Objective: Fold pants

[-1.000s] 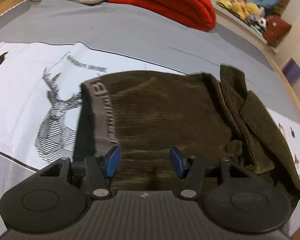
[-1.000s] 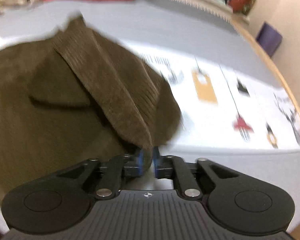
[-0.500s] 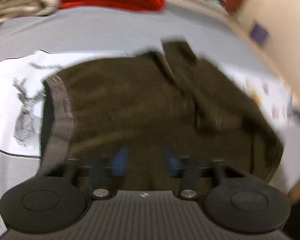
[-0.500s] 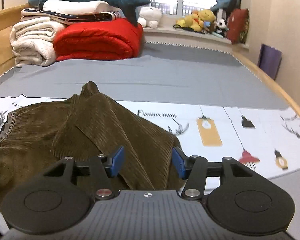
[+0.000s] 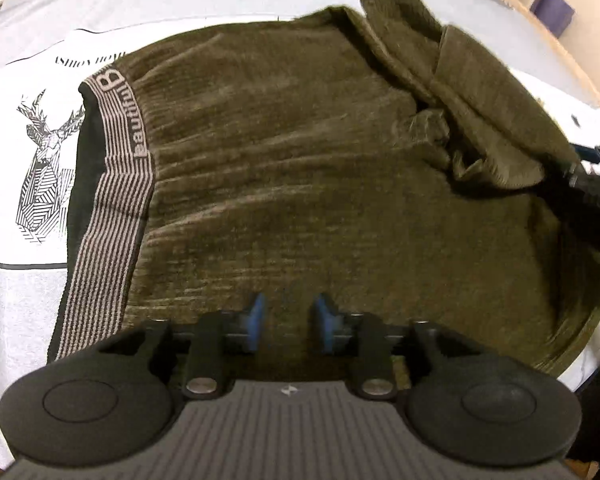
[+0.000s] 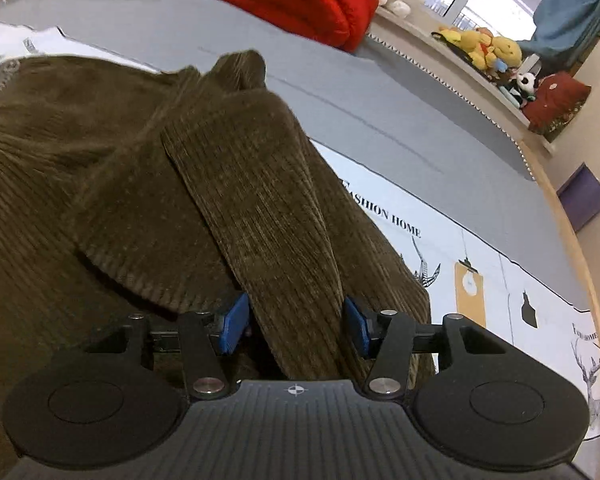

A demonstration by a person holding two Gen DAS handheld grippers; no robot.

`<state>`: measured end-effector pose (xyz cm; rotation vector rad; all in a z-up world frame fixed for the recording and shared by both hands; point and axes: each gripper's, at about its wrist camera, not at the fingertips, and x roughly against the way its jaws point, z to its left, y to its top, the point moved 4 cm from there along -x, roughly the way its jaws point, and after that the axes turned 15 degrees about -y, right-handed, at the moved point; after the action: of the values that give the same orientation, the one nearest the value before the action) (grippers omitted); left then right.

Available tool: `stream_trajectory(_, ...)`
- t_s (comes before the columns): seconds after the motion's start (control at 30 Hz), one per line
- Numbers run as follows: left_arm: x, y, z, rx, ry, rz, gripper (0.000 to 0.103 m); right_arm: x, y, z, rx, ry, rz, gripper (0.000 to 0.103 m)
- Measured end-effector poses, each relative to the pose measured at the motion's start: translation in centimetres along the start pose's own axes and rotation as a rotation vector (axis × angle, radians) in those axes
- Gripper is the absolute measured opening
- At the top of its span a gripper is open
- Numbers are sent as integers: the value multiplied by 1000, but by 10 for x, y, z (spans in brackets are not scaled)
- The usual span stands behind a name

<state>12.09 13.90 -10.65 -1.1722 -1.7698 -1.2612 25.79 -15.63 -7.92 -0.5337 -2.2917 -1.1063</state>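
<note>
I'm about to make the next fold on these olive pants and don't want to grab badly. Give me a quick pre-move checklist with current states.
1. Pants lying on the sheet: ok.
2. Waistband flat and visible: ok.
3. Folded leg smooth: not ok, bunched and overlapping.
4. Right gripper straddling the folded leg, jaws closing, pads not yet pressing: ok.
5. Left gripper over the near hem, jaws opening, no fabric pinched: ok.
6. Layers caught under the right gripper: cannot tell.
</note>
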Motion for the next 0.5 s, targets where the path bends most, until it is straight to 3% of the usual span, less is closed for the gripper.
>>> stream_trajectory(0.03,-1,-2,1,-4,8,15,36,-4,0,-2,-14,4,12,22)
stream_trajectory(0.07,-4,-4,1,-9,21,33,36,-4,1,-5,-41,19,17,16)
stream_trajectory(0.23,-9,-10,-1,-38,46,52,43,19,3,-70,-285,-37,-53,12)
stream_trajectory(0.33,-9,-9,-9,-44,40,45,43,27,-27,-133,-482,-130,-4,12)
stream_trajectory(0.4,-9,-9,-16,-56,34,37,44,22,-65,-172,-596,-206,129,11)
stream_trajectory(0.5,-8,-9,-26,-76,29,31,46,-1,-148,-208,-726,-198,480,11)
